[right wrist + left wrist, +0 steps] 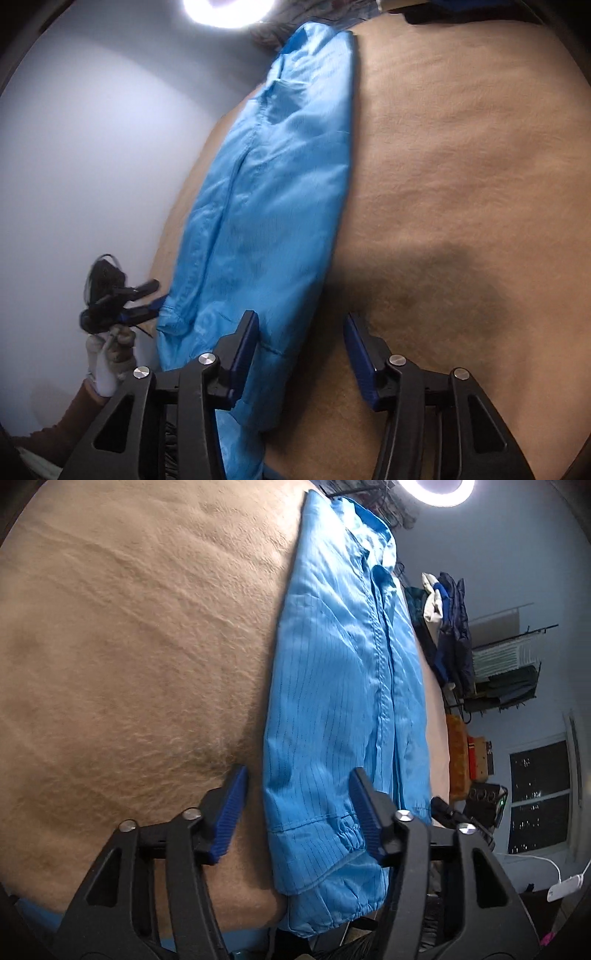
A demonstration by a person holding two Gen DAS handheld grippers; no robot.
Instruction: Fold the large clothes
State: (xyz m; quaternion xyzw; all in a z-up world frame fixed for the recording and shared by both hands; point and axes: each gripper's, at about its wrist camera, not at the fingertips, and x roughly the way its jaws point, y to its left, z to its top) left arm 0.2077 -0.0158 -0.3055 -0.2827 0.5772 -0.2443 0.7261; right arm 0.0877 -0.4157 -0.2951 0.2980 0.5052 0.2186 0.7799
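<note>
Tan blanket (129,646) covers the surface. Blue garment (332,701), folded into a long narrow strip, lies along the blanket's edge. Left gripper (297,794) spread, jaws astride the strip's near hem, pinching nothing. Right gripper (299,339) spread over the strip's edge, empty.

left gripper (297,794): jaws apart, tilted downward, pads pressing on nothing | right gripper (299,334): jaws apart, tilted downward, nothing gripped | left hand (110,354): white glove, brown sleeve, wrapped round handle, near left in right wrist view
</note>
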